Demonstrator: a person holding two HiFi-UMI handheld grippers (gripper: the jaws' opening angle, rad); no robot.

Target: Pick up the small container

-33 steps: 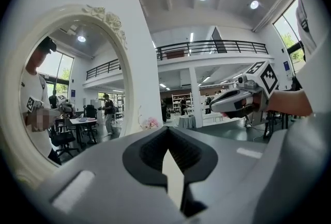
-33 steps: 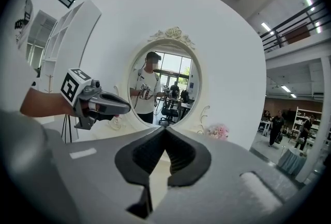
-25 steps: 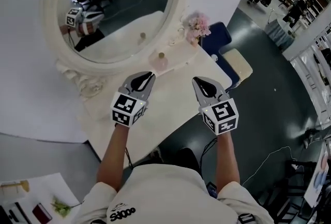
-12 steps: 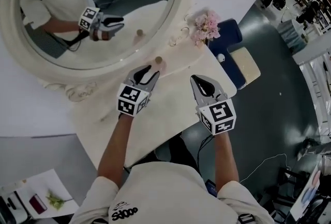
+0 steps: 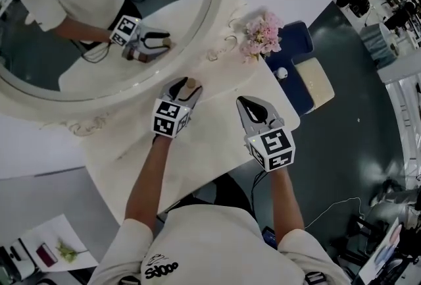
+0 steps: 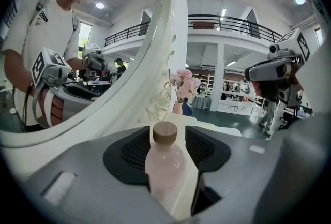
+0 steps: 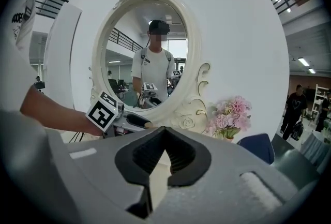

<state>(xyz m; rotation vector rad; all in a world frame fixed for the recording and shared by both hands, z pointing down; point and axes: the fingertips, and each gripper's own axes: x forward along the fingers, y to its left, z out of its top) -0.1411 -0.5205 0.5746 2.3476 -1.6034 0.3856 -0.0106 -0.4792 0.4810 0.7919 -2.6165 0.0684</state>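
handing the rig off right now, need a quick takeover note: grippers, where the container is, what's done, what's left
Left gripper: open, fingers on either side of the small pink container. A gap shows on one side, so it is not clamped.
Right gripper: shut, empty, held over the table to the container's right.
Container: upright, capped, appears to stand on the table by the mirror frame.
Done: left gripper placed round the container.
Left: close the fingers, then lift.
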